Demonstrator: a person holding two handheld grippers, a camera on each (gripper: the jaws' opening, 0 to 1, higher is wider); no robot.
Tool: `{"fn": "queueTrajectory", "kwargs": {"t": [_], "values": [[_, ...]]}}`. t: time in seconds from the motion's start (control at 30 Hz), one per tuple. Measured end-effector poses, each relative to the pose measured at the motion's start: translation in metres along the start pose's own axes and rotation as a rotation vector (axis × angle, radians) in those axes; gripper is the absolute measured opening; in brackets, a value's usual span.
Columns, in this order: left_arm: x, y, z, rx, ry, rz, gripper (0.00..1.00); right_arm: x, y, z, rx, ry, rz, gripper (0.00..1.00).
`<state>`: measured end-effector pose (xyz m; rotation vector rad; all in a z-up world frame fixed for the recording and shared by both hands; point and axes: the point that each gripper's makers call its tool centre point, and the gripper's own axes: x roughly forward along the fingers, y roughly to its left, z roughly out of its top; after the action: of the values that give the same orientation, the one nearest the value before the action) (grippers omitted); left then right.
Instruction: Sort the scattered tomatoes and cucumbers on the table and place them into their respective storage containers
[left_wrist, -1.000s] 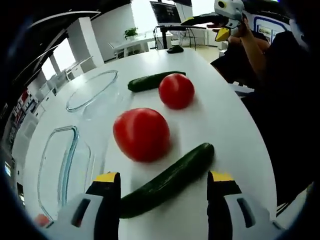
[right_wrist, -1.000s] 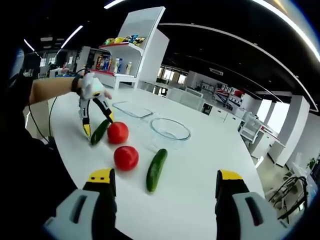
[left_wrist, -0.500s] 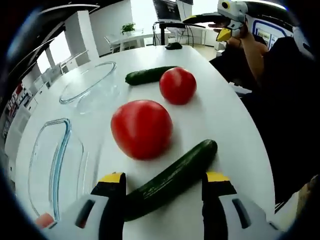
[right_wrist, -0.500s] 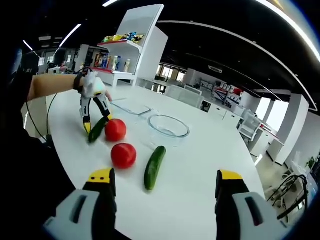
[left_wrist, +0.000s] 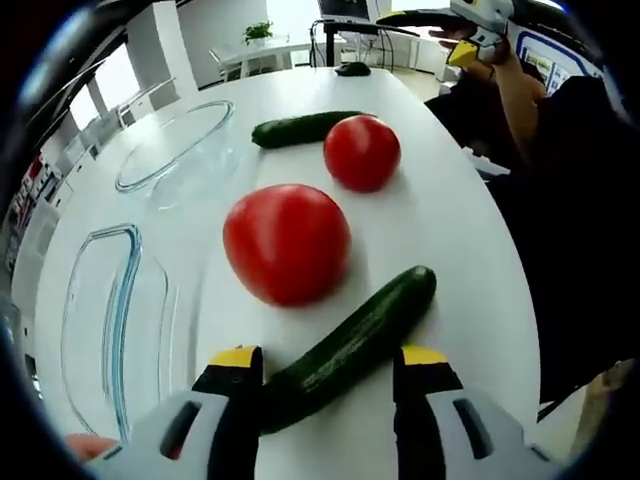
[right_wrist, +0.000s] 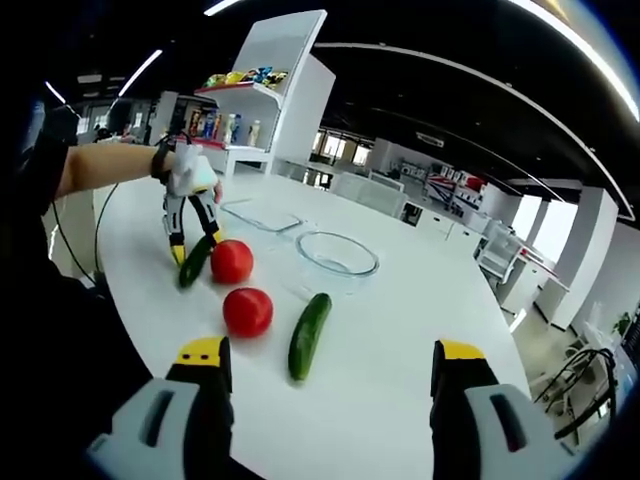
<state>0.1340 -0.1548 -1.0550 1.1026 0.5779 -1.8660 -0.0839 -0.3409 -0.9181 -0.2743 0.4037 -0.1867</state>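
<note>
Left gripper (left_wrist: 325, 365) jaws stand wide astride the near cucumber (left_wrist: 350, 345) (near the table edge (left_wrist: 500, 300)); right gripper (right_wrist: 330, 365) gapes wide, holding nothing.

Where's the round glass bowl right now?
In the left gripper view the round glass bowl sits upper left on the table, beyond the rectangular glass dish and left of the far cucumber.

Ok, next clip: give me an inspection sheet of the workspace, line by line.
Surface: white table, round-edged.
Job's things: near cucumber between the left tongs; two tomatoes; far cucumber; round glass bowl and rectangular glass dish, both empty.
Clutter: nothing seen.
Grippers: left tongs open astride the near cucumber; right tongs open, off the table.
Cables: nothing seen on the table.
Surroundings: shelf unit, office desks.
</note>
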Motion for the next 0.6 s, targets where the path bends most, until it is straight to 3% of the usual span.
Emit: {"fn": "queueTrajectory", "kwargs": {"t": [0.13,0.43,0.57,0.6], "values": [[-0.0055,0.0006,-0.0074,-0.035,0.116,0.003,0.42,-0.0026,-0.0003,0.0006,-0.001,-0.002,0.001,0.79],[-0.0043,-0.0009,-0.0101,0.000,0.191,0.005,0.38,-0.0054,-0.0051,-0.0004,0.002,0.002,-0.012,0.79],[-0.0040,-0.0017,-0.0112,0.056,0.212,0.017,0.37,-0.0034,-0.0021,0.0011,0.000,0.000,-0.005,0.79],[-0.0046,-0.0026,-0.0107,0.105,0.213,0.006,0.35,-0.0032,-0.0001,0.0016,-0.005,0.000,0.000,0.79]]}}
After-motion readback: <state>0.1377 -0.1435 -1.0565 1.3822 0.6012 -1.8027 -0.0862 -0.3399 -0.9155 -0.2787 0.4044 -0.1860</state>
